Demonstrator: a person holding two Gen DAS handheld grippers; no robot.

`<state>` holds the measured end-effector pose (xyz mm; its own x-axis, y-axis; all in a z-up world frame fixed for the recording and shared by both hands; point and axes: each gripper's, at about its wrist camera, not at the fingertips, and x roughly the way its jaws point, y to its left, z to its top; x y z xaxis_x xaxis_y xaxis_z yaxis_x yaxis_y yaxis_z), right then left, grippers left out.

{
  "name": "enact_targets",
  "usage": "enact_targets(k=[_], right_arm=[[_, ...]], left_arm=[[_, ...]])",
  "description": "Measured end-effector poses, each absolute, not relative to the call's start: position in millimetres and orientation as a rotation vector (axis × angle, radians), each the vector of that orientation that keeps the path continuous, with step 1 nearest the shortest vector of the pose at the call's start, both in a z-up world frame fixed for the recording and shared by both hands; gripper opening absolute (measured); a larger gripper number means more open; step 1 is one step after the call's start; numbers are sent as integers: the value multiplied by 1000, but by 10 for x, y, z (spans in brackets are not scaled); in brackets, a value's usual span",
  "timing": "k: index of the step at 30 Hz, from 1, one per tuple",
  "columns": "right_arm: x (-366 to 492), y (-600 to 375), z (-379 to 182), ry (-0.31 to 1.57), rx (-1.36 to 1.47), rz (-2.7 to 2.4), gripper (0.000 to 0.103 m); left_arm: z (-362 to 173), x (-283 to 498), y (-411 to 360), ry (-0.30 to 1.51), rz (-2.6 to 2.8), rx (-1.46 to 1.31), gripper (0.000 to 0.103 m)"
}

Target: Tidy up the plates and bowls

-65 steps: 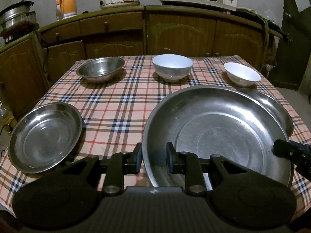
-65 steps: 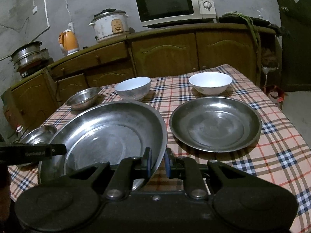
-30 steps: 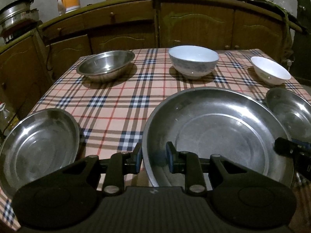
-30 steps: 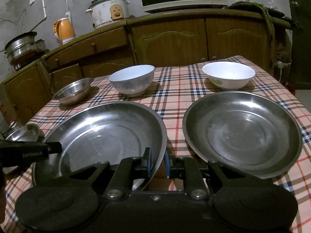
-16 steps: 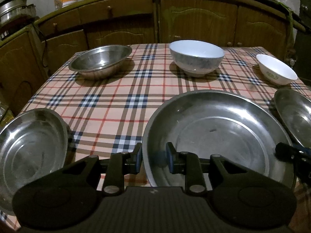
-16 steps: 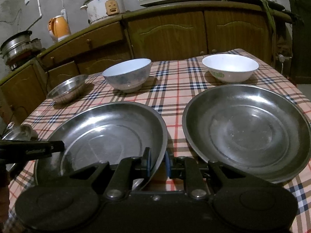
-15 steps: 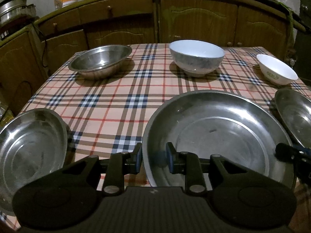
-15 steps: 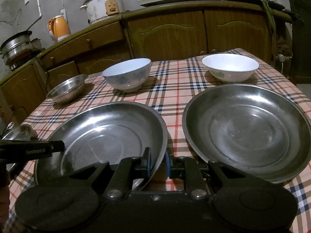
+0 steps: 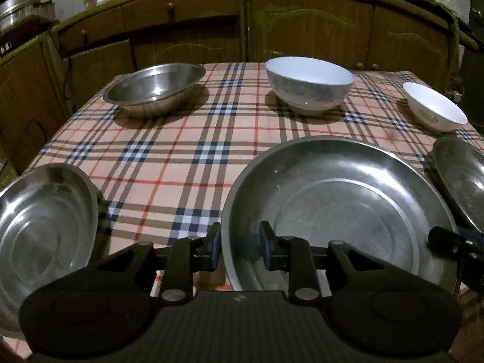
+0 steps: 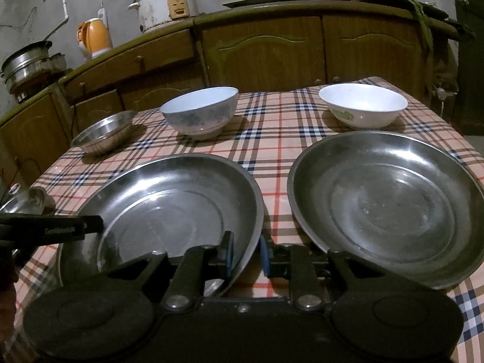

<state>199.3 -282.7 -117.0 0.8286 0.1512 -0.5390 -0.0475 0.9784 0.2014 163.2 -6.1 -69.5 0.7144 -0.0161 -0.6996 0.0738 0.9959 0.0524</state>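
Above tablecloth, plate between both grippers

Large plate: scuffed, dull-sheened steel. Plaid tablecloth: smooth, faintly glossy. Beyond the plate, glazed ceramic bowl; wooden cabinets.

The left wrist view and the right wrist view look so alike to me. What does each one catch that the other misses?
Only the left wrist view shows the small steel plate at the table's near left corner in full. Only the right wrist view shows the rice cooker, and the second big plate whole. Both share the large steel plate, gripped at its rim by the left gripper and the right gripper, plus the steel bowl, the blue-patterned bowl and the white bowl.
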Motion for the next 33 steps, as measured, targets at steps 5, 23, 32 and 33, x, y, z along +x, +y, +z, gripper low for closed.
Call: enact_targets(k=[5,23,32,33], right_arm=[[1940,-2837,-1111,559,171,93,27],[1457,-3336,-506,453,158,41,33],[1308,-3822,-253,430,137,-25,37],[1305,-3879,-228,428,135,-34,37]], left_arm=[[-656,1582,-50,753,-36,78,45],[-122,1201,-397,680,-109,40,60],[78,1122,-929,675,-220,43,61],[98,1130,-991,674,-233,45,61]])
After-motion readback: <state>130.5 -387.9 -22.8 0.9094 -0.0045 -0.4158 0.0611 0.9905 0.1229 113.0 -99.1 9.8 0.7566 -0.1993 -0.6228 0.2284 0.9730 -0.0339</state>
